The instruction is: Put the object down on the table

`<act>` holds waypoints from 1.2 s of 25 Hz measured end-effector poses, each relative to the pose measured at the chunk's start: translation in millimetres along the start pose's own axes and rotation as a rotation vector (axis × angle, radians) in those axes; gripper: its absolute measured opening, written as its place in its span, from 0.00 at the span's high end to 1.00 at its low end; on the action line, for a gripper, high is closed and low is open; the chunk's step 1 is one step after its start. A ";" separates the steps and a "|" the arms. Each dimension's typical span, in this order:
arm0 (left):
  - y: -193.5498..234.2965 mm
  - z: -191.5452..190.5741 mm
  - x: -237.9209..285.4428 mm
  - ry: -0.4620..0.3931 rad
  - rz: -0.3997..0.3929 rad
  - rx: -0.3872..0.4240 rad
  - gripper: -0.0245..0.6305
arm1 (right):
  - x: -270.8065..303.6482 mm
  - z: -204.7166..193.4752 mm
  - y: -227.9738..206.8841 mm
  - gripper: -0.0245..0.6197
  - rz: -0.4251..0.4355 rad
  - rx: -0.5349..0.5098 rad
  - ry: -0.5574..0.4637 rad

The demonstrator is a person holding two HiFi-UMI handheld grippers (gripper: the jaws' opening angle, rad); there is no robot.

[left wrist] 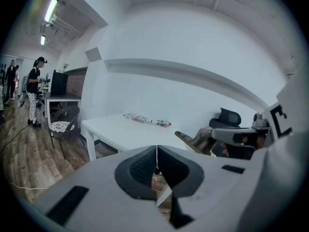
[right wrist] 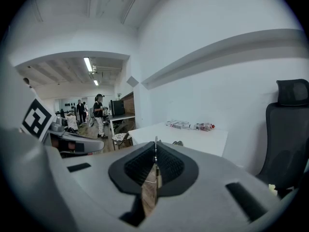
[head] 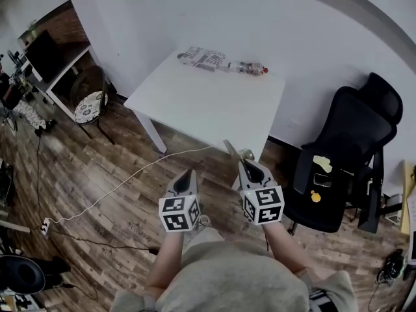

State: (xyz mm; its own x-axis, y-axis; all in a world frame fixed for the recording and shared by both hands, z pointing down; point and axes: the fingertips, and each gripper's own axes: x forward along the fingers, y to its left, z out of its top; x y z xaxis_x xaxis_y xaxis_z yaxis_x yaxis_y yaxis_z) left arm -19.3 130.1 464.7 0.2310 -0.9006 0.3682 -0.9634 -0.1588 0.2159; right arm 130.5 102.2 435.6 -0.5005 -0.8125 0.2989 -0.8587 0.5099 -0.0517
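My right gripper (head: 246,165) is shut on a thin flat metal piece (head: 231,149) that juts forward and left from its jaws. It hovers over the floor just short of the white table's (head: 195,103) near corner. From the left gripper view the metal piece (left wrist: 189,141) shows as a slanted strip ahead of the right gripper (left wrist: 231,137). In the right gripper view it is edge-on (right wrist: 155,146) between the closed jaws (right wrist: 155,161). My left gripper (head: 188,174) is beside it to the left, shut and holding nothing (left wrist: 157,161).
A patterned packet (head: 203,58) and a small bottle (head: 252,68) lie along the table's far edge. A black office chair (head: 351,155) stands to the right. At the left are a cushioned chair (head: 90,103) and a desk. A white cable (head: 117,187) crosses the wooden floor.
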 end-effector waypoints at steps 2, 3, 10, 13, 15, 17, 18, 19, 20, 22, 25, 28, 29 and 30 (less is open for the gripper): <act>10.0 7.5 10.9 0.004 -0.009 0.002 0.95 | 15.0 5.4 1.0 0.94 -0.007 0.001 0.002; 15.0 10.9 16.2 0.005 -0.013 0.003 0.95 | 22.3 7.9 1.6 0.94 -0.011 0.002 0.003; 50.0 32.2 53.2 0.015 -0.040 0.008 0.95 | 74.7 22.8 4.4 0.94 -0.032 0.005 0.008; 65.7 39.4 68.1 0.019 -0.048 0.010 0.95 | 96.8 27.7 6.4 0.94 -0.038 0.005 0.010; 75.6 44.7 77.4 0.021 -0.053 0.010 0.95 | 110.5 31.4 7.5 0.94 -0.042 0.005 0.010; 85.1 49.7 85.8 0.022 -0.056 0.011 0.95 | 123.3 34.7 8.6 0.94 -0.045 0.005 0.011; 89.5 51.8 90.0 0.023 -0.057 0.010 0.95 | 129.4 36.0 9.0 0.94 -0.046 0.005 0.012; 93.7 53.4 94.3 0.024 -0.058 0.010 0.95 | 135.2 37.1 9.3 0.94 -0.047 0.005 0.014; 97.7 54.8 98.6 0.026 -0.059 0.010 0.95 | 141.0 38.0 9.5 0.94 -0.048 0.005 0.014; 105.0 57.4 106.7 0.029 -0.063 0.011 0.95 | 152.0 39.6 9.8 0.94 -0.050 0.004 0.015; 114.2 61.6 116.8 0.033 -0.070 0.014 0.95 | 165.9 43.4 10.0 0.94 -0.057 0.005 0.015; 121.5 65.7 126.5 0.037 -0.073 0.010 0.95 | 176.9 48.1 9.7 0.94 -0.062 0.003 0.015; 123.2 66.6 129.9 0.038 -0.074 0.009 0.95 | 180.1 49.1 9.0 0.94 -0.064 0.002 0.016; 124.5 67.5 133.2 0.040 -0.076 0.009 0.95 | 183.2 49.7 8.0 0.94 -0.066 0.001 0.017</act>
State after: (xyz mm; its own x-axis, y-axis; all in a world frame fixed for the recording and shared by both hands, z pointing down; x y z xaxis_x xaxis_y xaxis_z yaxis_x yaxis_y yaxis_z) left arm -117.6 -37.0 479.6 0.3083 -0.8692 0.3866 -0.9440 -0.2295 0.2369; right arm 26.5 -56.6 442.6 -0.4406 -0.8396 0.3176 -0.8900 0.4548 -0.0323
